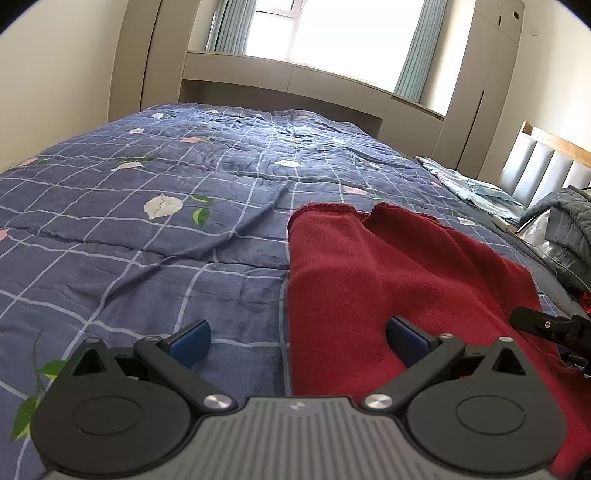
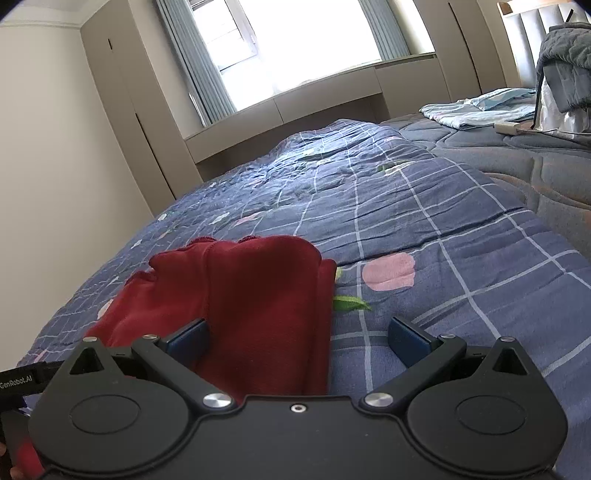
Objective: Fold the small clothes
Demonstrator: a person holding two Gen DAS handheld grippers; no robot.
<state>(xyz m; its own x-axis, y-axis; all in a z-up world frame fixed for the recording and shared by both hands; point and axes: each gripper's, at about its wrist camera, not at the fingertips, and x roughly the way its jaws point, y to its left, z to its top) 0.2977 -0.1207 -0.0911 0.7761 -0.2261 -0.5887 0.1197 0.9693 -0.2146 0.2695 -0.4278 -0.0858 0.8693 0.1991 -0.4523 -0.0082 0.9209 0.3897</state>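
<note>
- Red knit garment (image 1: 388, 280) lay flat on the blue checked floral quilt (image 1: 147, 229) covering the bed, two hemmed ends pointing toward the window.
- Left claw (image 1: 297, 338) stood wide, nothing between the blue pads (image 1: 194, 341); its left pad was over the quilt, its right pad over the red fabric, the garment's left edge running between them. Contact with the cloth could not be told.
- Right claw (image 2: 297, 338) also spread wide and empty; its left pad was over the garment (image 2: 251, 306), its right pad over bare quilt (image 2: 461, 229), the garment's right edge between them.
- Only the left wrist view showed part of the other black claw at its right edge, over the garment's right side, and the padded headboard (image 1: 546, 173).
- Only the right wrist view showed the grey quilted mattress (image 2: 517, 166) past the quilt's edge, and a pink flower print just beside the garment.
- Both views showed the window (image 1: 332, 33), curtains, tall wardrobes, a light blue cloth (image 2: 476, 109) and a grey blanket pile (image 1: 569, 229) at the far right.
</note>
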